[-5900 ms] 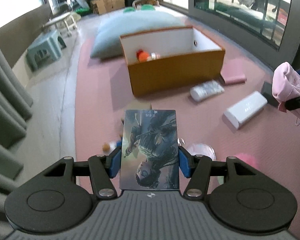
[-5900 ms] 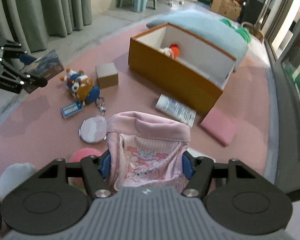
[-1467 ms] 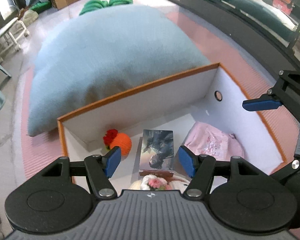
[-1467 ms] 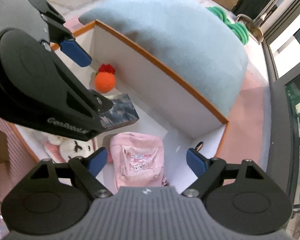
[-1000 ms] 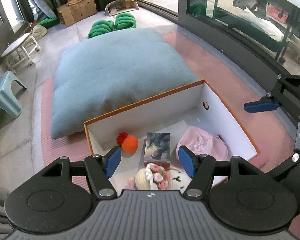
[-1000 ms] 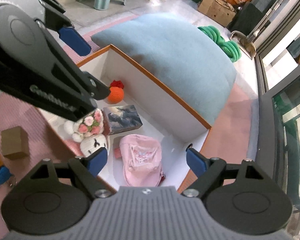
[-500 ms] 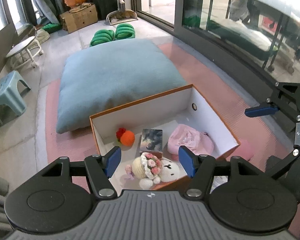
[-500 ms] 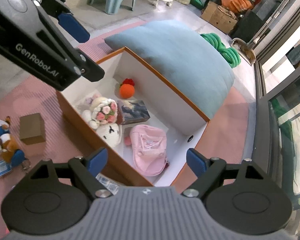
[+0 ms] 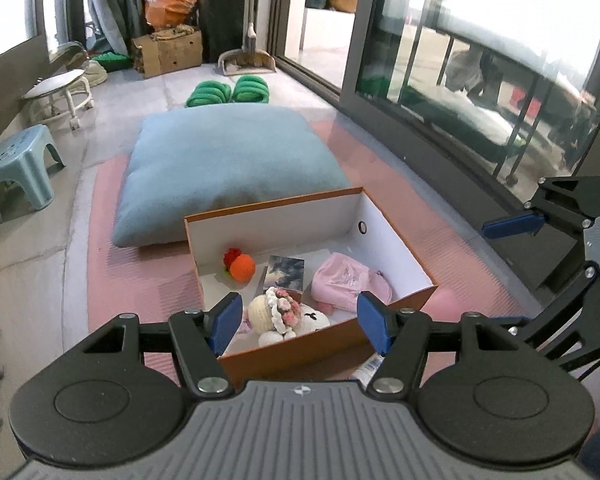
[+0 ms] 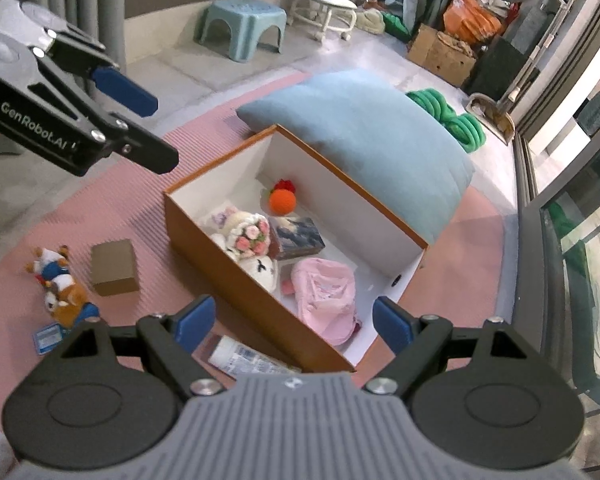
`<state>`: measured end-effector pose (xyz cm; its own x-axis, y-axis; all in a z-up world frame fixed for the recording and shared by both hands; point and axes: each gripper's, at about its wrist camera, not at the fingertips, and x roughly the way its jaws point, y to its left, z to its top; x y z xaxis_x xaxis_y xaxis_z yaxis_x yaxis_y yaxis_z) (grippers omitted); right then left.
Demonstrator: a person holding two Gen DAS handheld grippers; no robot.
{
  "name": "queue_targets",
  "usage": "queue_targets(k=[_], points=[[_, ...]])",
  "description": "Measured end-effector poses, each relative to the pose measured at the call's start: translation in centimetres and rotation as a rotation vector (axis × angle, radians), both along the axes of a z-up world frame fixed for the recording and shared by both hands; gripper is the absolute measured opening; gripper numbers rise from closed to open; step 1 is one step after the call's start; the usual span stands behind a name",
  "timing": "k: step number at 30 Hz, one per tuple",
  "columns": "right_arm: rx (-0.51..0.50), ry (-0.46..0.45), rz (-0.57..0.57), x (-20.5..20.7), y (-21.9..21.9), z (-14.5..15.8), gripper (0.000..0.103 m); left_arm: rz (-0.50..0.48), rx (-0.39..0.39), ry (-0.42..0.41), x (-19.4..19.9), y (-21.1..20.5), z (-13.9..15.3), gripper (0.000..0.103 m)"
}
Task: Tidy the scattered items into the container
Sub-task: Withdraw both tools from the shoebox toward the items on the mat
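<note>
The orange box with white inside stands on the pink mat; it also shows in the right wrist view. Inside lie an orange knitted ball, a picture box, a pink pouch and white plush toys. My left gripper is open and empty, high above the box's near wall. My right gripper is open and empty, above the box's near corner. Outside the box lie a white tube, a brown carton, a plush keychain and a blue card.
A large blue cushion lies behind the box. A pink item sits right of the box. A blue stool and a white round stool stand at the left. Glass doors run along the right.
Both grippers let go of the picture box and the pink pouch inside the box. Since then both have risen and pulled back, open and empty.
</note>
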<state>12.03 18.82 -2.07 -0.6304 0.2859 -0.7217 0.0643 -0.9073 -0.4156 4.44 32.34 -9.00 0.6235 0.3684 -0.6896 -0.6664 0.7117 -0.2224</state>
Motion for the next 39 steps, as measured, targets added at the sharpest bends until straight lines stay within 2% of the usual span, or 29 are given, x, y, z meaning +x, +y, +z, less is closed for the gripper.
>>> queue_targets(k=[4,14,20,28,32,36,39], points=[[-0.024,0.033,0.018,1.5,-1.0,0.9,0.087,0.045,0.003,-0.031,-2.1,-0.8,0.0,0.075],[-0.075,0.067,0.016,5.5,-1.9,1.0,0.088,0.101,0.007,-0.038,-6.0,-2.6,-1.1,0.075],[-0.048,0.087,-0.004,8.2,-1.4,0.9,0.088,0.126,0.030,-0.041,-9.0,-4.3,-2.7,0.076],[-0.111,0.103,-0.082,11.1,0.3,-0.6,0.088,0.168,-0.052,0.031,-11.2,-5.5,-7.1,0.077],[-0.123,0.074,-0.100,12.0,0.6,-2.6,0.088,0.166,-0.039,0.106,-11.7,-6.4,-8.7,0.077],[-0.127,0.065,-0.135,13.1,1.1,-4.2,0.088,0.153,-0.031,0.134,-12.4,-7.3,-9.8,0.077],[-0.143,0.062,-0.181,14.1,1.8,-5.5,0.088,0.120,0.032,0.191,-12.5,-8.3,-10.5,0.077]])
